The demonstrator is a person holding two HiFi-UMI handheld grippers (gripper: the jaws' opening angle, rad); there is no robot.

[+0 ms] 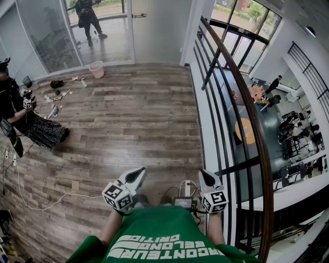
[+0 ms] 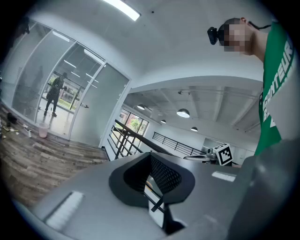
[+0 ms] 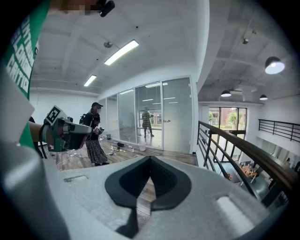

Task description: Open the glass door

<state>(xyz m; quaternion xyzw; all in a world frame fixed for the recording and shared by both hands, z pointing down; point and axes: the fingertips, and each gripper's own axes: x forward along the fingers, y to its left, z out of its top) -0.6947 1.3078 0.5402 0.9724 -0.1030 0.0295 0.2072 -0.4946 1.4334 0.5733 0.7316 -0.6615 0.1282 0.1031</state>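
The glass door (image 1: 154,31) stands shut in the glass wall at the far end of the room, with a metal handle (image 1: 139,15) near its left edge. It also shows far off in the right gripper view, where the door (image 3: 177,117) is right of centre, and in the left gripper view as the door (image 2: 101,112). My left gripper (image 1: 138,174) and right gripper (image 1: 205,177) are held close to my body, far from the door. Both point forward and are shut on nothing. The left gripper (image 2: 151,153) and right gripper (image 3: 150,158) have tips that meet.
A wooden floor (image 1: 128,118) stretches to the door. A pink bucket (image 1: 96,69) and scattered items lie near the glass. One person (image 1: 20,115) stands at the left, another person (image 1: 87,18) beyond the glass. A railing (image 1: 241,97) runs along the right, and a cable (image 1: 46,205) crosses the floor.
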